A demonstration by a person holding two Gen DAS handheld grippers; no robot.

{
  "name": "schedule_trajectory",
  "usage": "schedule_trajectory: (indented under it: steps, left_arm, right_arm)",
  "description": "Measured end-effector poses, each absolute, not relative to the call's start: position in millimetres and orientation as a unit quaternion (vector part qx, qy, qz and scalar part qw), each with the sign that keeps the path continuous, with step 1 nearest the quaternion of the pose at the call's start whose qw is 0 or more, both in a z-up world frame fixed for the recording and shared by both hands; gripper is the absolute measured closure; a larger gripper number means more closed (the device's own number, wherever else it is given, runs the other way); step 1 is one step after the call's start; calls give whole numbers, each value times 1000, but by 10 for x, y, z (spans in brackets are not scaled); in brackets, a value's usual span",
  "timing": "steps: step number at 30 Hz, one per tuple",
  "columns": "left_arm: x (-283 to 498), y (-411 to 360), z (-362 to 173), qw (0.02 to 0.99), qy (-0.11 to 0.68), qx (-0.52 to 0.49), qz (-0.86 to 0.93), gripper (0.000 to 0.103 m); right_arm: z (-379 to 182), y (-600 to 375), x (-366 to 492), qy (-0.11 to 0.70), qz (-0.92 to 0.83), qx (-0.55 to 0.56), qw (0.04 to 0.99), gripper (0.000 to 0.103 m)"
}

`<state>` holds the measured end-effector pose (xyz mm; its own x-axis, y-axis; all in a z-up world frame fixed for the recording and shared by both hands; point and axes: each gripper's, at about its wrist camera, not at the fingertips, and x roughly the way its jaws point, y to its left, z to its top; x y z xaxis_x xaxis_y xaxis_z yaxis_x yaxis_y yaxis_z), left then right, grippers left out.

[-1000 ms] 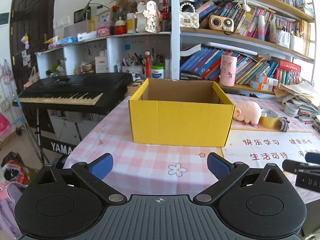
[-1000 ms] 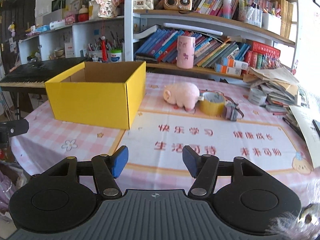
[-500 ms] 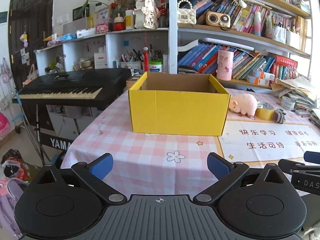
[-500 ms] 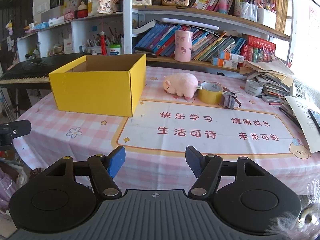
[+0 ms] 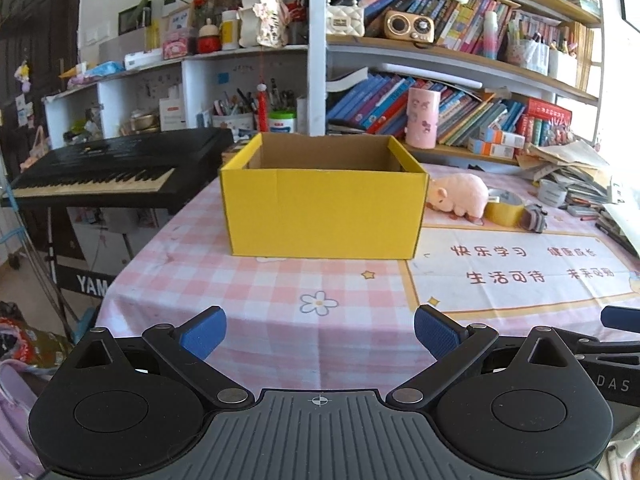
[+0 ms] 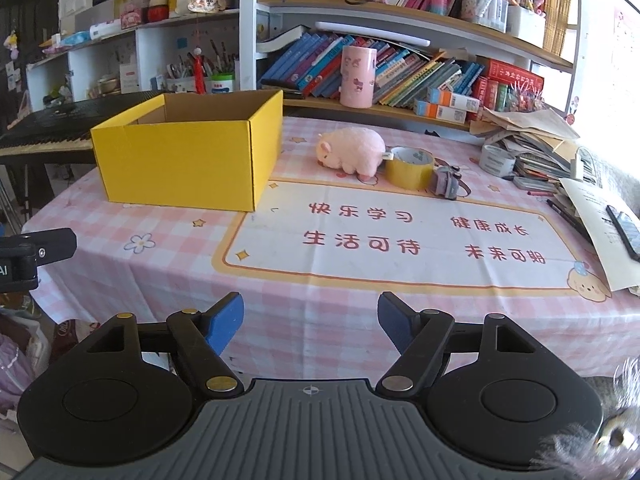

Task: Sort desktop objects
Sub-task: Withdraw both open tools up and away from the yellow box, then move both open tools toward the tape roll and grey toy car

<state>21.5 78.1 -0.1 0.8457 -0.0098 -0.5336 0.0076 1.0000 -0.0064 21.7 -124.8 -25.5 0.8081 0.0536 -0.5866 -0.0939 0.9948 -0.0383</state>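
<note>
An open yellow cardboard box (image 5: 324, 212) stands on the pink checked tablecloth; it also shows in the right wrist view (image 6: 188, 160). To its right lie a pink plush pig (image 6: 352, 154), a yellow tape roll (image 6: 410, 166) and a small grey object (image 6: 446, 182). The pig (image 5: 460, 196) and the tape roll (image 5: 504, 208) also show in the left wrist view. My left gripper (image 5: 320, 334) is open and empty near the table's front edge. My right gripper (image 6: 310, 318) is open and empty, in front of the table edge.
A printed mat (image 6: 400, 236) with red characters covers the table's right part. Stacked papers and books (image 6: 536, 140) lie at the right, with a white tape roll (image 6: 496, 160). A black keyboard (image 5: 104, 172) stands left of the table. Bookshelves (image 5: 440, 80) rise behind.
Both grippers have pulled back from the table and risen, so the box and objects look farther away. The right gripper's fingers stand a little wider apart. Nothing was grasped.
</note>
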Motion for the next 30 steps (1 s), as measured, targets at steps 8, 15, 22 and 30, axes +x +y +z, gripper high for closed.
schedule_trajectory:
  steps: [8, 15, 22, 30]
  left_arm:
    - [281, 661, -22, 959, 282, 11, -32, 1]
    - [368, 573, -28, 956, 288, 16, -47, 1]
    - [516, 382, -30, 954, 291, 23, -66, 1]
    - [684, 140, -51, 950, 296, 33, -91, 1]
  right_arm:
    - [-276, -1345, 207, 314, 15, -27, 949, 29]
    - [-293, -1418, 242, 320, 4, -22, 947, 29]
    - [-298, -1557, 317, 324, -5, -18, 946, 27]
    - [-311, -1746, 442, 331, -18, -12, 943, 27]
